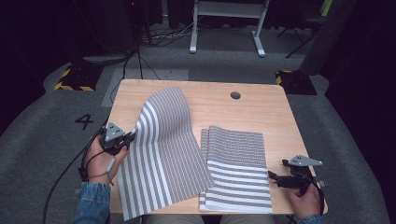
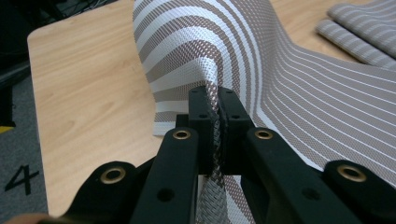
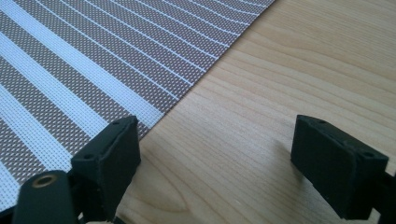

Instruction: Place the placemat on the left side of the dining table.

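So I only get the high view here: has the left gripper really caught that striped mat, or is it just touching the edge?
Observer: Caught. In the left gripper view the left gripper has the edge of the lifted mat pinched flat between its pads.
Operator: And the right one, by the folded mats?
Observer: The right gripper stands wide open with only bare table between its jaws.
Operator: Is it touching those mats?
Observer: Its one pad sits right at the edge of the folded mats; whether it touches them I cannot tell.
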A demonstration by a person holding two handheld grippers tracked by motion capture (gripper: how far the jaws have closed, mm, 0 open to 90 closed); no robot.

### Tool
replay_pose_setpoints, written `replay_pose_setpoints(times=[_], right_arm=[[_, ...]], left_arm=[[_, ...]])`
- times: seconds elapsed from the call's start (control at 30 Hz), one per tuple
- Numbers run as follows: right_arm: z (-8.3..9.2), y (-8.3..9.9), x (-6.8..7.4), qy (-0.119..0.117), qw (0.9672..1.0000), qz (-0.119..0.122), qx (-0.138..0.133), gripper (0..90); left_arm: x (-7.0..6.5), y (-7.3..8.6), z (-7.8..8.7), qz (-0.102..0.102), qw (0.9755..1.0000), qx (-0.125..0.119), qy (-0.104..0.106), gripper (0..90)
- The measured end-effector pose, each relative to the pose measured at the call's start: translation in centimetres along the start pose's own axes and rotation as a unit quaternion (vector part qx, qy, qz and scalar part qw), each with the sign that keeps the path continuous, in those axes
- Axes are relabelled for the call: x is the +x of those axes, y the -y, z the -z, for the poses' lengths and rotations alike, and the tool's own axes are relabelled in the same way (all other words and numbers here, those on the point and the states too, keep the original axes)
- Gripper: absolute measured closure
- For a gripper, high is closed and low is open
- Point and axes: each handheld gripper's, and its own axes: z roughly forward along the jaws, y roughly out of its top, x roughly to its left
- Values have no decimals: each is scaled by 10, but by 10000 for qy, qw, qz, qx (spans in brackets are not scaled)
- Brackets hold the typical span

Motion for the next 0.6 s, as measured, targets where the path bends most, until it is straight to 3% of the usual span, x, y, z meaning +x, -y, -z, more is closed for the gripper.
replay_pose_setpoints(times=[0.03,0.07,0.13,0.17,0.2,0.23,0.3,0.33,0.37,0.43,0.6], right_arm=[[0,0,0,0,10000,0,0,158],[0,0,0,0,10000,0,0,158],[0,0,0,0,10000,0,1,158],[0,0,0,2,10000,3,1,158],[0,0,0,2,10000,3,1,158],[0,0,0,2,10000,2,0,158],[0,0,0,2,10000,2,1,158],[0,0,0,1,10000,2,0,158],[0,0,0,1,10000,3,0,158],[0,0,0,1,10000,2,0,158],[0,0,0,1,10000,2,0,158]], left_arm=[[5,-4,-11,2,10000,-16,-25,857],[5,-4,-11,2,10000,-16,-25,855],[13,-10,-27,53,9995,-307,-43,841],[17,-11,-34,171,9984,-526,-75,770],[17,-11,-34,171,9984,-526,-75,703],[20,-10,-44,492,9953,-816,-152,557],[18,-8,-48,604,9946,-838,-73,422],[15,-6,-50,610,9951,-776,-26,399],[9,0,-48,584,9962,-640,52,386],[3,5,-44,586,9964,-604,100,385],[-13,15,-27,652,9956,-644,214,378]])
